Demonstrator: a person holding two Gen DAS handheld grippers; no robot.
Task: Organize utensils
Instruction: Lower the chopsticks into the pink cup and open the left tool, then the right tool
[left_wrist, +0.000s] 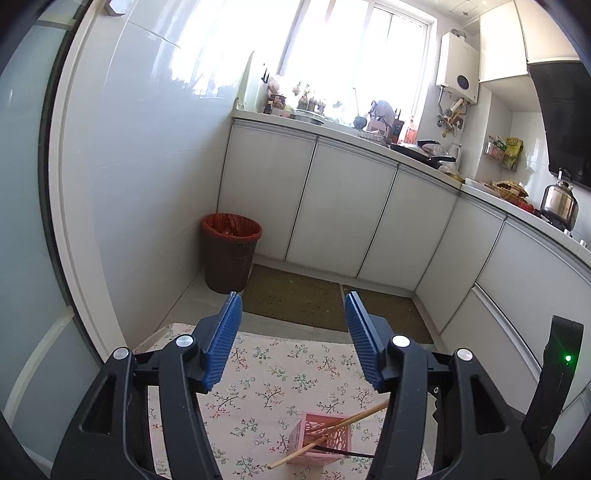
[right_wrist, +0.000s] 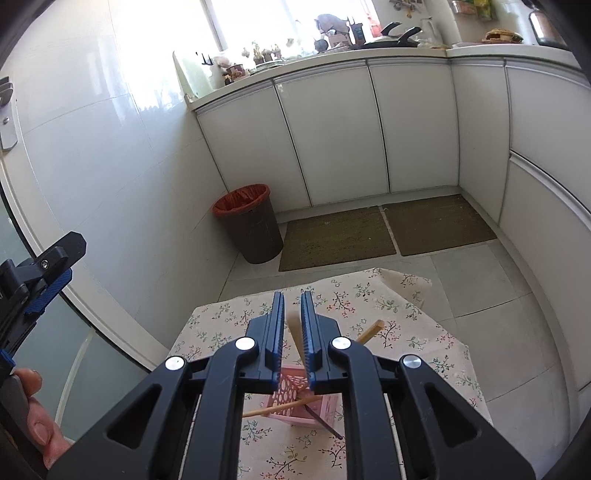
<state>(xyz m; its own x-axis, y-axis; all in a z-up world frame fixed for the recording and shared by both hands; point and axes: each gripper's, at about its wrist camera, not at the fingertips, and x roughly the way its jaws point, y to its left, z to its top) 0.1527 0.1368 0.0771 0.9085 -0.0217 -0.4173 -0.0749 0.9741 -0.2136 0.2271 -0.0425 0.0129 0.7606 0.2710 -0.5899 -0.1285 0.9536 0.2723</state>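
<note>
Hanging above the near part of the floral tablecloth (right_wrist: 406, 325), the right gripper (right_wrist: 292, 314) has its blue pads drawn nearly together on a pale, flat utensil handle (right_wrist: 295, 326) that shows in the narrow gap between them; whether the pads press it firmly or only bracket it cannot be told. Below and nearer than its fingertips sits the pink lattice basket (right_wrist: 295, 402), so the coming move, by this reading, is a short drop down and back toward the camera, with the held piece kept close to upright so that it enters the open top. A wooden chopstick (right_wrist: 280, 408) lies slantwise across the basket's rim, its long axis running left to right, and a dark thin utensil (right_wrist: 325, 424) pokes out toward the near right; either could foul the incoming piece. The left gripper (left_wrist: 293, 302) is spread wide and holds nothing, with the basket (left_wrist: 317, 443) low between its arms, so the right one is the working tool. From the left wrist view two wooden chopsticks (left_wrist: 354, 419) cross over the basket. The held utensil's working end is hidden behind the right pads, so its kind cannot be named, and the basket's inside is largely blocked by the gripper frames.
</note>
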